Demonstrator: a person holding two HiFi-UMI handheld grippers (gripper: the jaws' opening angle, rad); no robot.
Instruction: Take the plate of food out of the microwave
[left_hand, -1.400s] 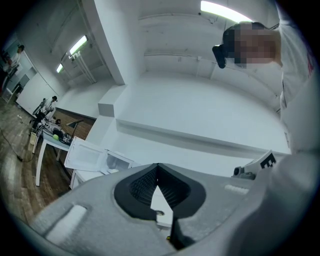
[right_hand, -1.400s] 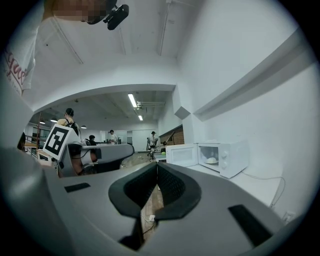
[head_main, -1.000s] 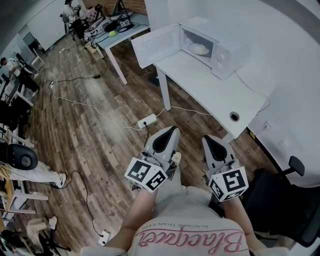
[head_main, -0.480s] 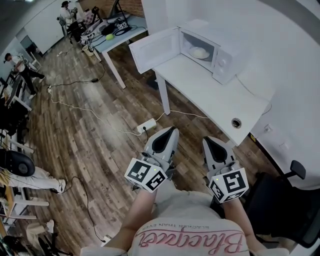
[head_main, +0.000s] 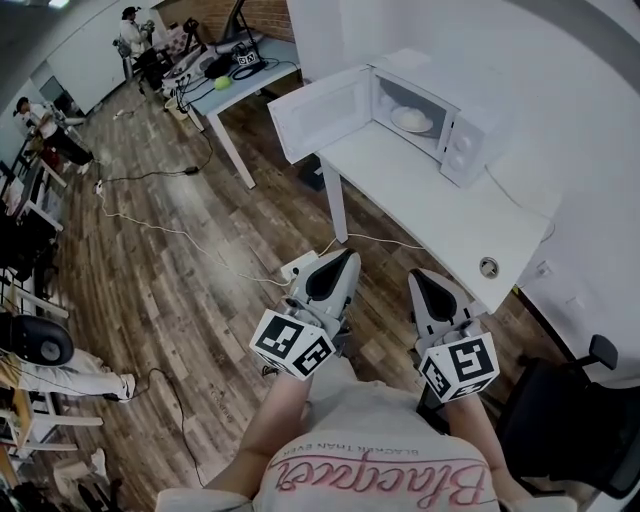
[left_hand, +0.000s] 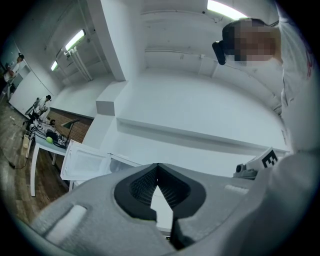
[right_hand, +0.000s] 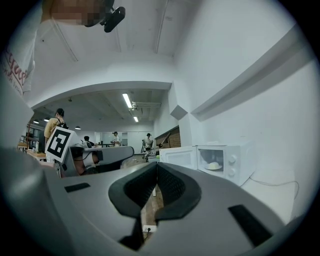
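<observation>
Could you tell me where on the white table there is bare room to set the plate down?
The table is bare between the microwave and the cable hole. The far end is crowded by the microwave, with the plate inside it, and its open door.

Microwave door (head_main: 322, 112) swung wide, cavity (head_main: 398, 95) open at front, bare tabletop (head_main: 420, 195) before it

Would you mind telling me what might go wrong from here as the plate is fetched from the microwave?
The power strip and cable lie on the floor before the table: a possible trip hazard. The open microwave door juts past the table's edge and could be bumped.
</observation>
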